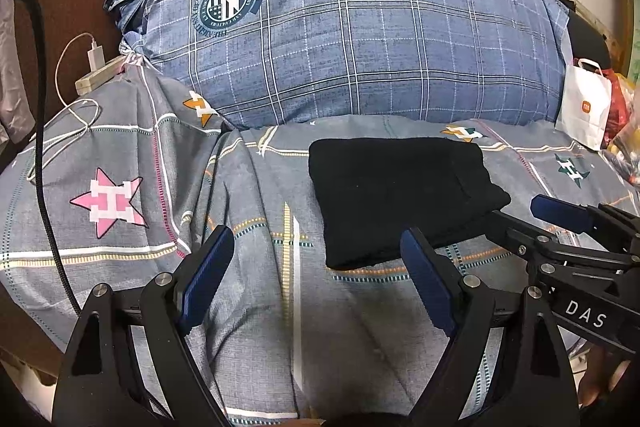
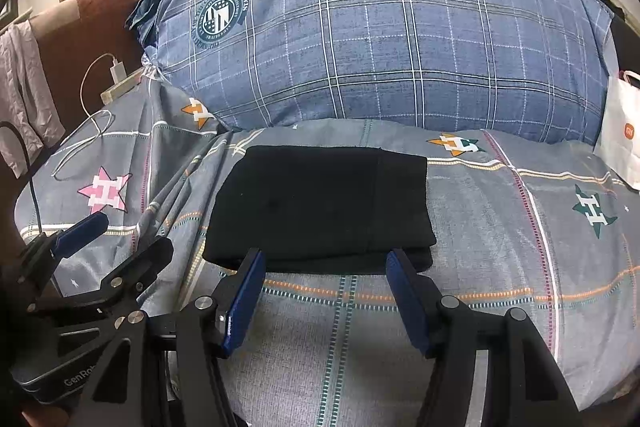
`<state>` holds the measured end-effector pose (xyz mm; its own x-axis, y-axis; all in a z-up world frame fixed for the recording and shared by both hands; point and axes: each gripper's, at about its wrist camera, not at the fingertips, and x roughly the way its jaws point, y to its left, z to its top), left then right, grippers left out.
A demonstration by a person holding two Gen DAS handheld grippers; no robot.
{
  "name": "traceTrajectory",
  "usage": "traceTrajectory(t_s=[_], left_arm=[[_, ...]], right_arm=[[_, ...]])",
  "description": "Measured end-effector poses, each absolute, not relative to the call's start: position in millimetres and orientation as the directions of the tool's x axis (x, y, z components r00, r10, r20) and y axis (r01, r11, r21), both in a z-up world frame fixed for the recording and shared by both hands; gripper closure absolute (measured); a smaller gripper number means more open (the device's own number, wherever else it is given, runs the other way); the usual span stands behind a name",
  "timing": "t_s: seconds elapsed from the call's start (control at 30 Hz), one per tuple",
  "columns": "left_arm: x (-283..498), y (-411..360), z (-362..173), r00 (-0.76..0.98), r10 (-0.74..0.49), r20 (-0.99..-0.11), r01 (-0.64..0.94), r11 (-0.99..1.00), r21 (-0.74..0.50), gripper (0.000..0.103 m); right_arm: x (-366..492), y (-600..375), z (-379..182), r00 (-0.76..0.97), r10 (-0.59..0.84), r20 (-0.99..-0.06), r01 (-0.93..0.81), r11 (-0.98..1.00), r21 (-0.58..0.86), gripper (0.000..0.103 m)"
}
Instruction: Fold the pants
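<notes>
Black pants [image 2: 320, 205] folded into a thick, squarish packet on a grey patterned bedsheet [image 2: 500, 267], just in front of a large blue plaid pillow [image 2: 380, 39]. Layers stacked fairly evenly, with one under-layer peeking out along the near edge. Folding apparently at or close to its end; only a last check or squaring-up seems left.

For a tidy finish: best to press or nudge the near edge straight rather than pinch it, since a pinch on that edge could lift the top layer and spring the packet open. Wise to work both sides evenly, to move low and slow over the soft bedding, and to pull straight back afterward so no cloth drags along.

Right claw [image 2: 324, 263] wide open, nothing held, its two blue fingertips [image 2: 252, 267] at the near edge of the packet, one toward each end; whether touching the cloth or just short of it, not clear. Left claw [image 1: 316, 251] also spread wide and empty, over bare sheet to the left of the pants, with its right-hand fingertip [image 1: 414, 247] overlapping the packet's near corner in the left wrist view; contact not clear there either.

At the edges of the scene: a white charger and cable [image 1: 94, 55] on the left of the bed, a white paper bag [image 1: 584, 111] on the right.
</notes>
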<state>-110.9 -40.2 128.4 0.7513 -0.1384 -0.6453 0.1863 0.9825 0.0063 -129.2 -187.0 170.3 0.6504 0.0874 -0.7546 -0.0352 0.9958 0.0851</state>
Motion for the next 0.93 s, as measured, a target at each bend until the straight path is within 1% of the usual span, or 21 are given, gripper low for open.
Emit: traceTrajectory(t_s=[0.63, 0.83, 0.93], left_arm=[[-113.5, -42.5, 126.4, 0.748, -0.135, -0.65, 0.186, 0.983, 0.009, 0.017], [-121.9, -46.7, 130.2, 0.767, -0.135, -0.627, 0.194, 0.981, 0.026, 0.017], [-125.7, -47.5, 132.1, 0.764, -0.145, -0.628, 0.203, 0.979, 0.021, 0.017]], right_arm=[[-128.8, -191.8, 167.8, 0.642, 0.087, -0.762, -0.044, 0.996, 0.077, 0.042], [-132.5, -195.2, 169.0, 0.643, 0.093, -0.76, -0.045, 0.995, 0.084, 0.042], [-136.0, -197.4, 171.3, 0.647, 0.089, -0.757, -0.04, 0.996, 0.083, 0.042]])
